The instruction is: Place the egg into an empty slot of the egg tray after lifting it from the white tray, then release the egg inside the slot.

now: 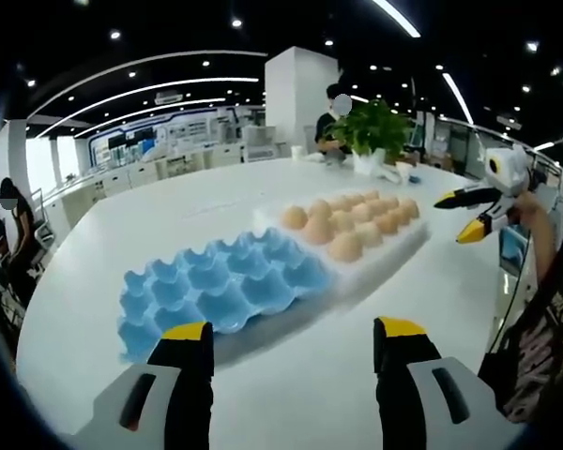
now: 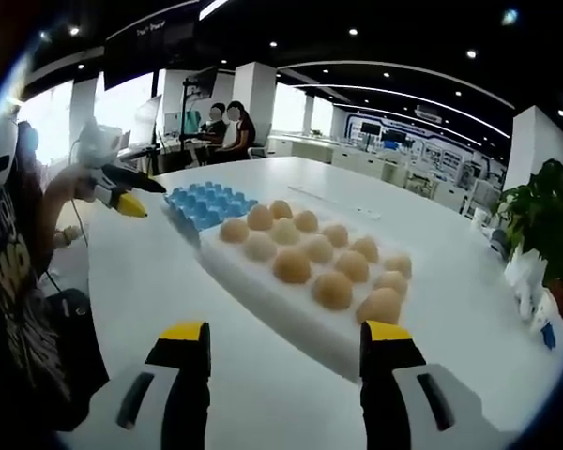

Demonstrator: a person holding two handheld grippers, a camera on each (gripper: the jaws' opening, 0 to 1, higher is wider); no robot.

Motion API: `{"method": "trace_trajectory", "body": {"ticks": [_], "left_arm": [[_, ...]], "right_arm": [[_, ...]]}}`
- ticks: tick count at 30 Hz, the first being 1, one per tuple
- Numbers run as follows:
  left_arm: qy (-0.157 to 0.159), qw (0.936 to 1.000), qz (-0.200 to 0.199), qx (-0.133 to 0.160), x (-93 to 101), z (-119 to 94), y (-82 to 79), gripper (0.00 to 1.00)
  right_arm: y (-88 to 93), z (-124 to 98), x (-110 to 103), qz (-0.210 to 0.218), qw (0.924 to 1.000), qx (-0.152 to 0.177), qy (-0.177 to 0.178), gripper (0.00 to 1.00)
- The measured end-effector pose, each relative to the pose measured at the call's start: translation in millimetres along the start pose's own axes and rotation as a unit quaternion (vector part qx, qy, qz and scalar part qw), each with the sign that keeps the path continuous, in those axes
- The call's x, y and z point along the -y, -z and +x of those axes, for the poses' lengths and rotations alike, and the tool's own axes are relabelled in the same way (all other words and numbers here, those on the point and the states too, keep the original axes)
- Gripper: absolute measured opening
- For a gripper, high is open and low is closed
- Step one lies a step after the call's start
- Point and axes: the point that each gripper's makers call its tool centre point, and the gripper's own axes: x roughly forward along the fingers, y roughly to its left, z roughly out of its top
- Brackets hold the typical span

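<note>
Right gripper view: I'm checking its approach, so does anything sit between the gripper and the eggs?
Nothing visible does. The right gripper is open above bare table, with the white tray of eggs directly ahead, and the blue egg tray lies beyond it.

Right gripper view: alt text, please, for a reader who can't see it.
A white rectangular tray of brown and pale eggs lies on a white table beyond the open right gripper. A blue moulded egg tray lies beyond; the left gripper enters from the left.

Left claw (image 1: 294, 349) and right claw (image 2: 283, 351) both gape, holding nothing.
</note>
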Motion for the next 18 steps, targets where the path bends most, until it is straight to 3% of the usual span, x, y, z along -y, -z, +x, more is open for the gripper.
{"method": "trace_trajectory", "body": {"ticks": [5, 18], "left_arm": [[-0.001, 1.0, -0.002, 0.0, -0.6, -0.7, 1.1, 0.7], [-0.003, 1.0, -0.009, 0.003, -6.8, -6.6, 6.9, 0.7]], "right_arm": [[-8.7, 2.5, -7.0, 0.009, 0.9996, 0.017, -0.019, 0.6], [-18.0, 18.0, -27.6, -0.012, 0.9986, 0.012, -0.051, 0.57]]}}
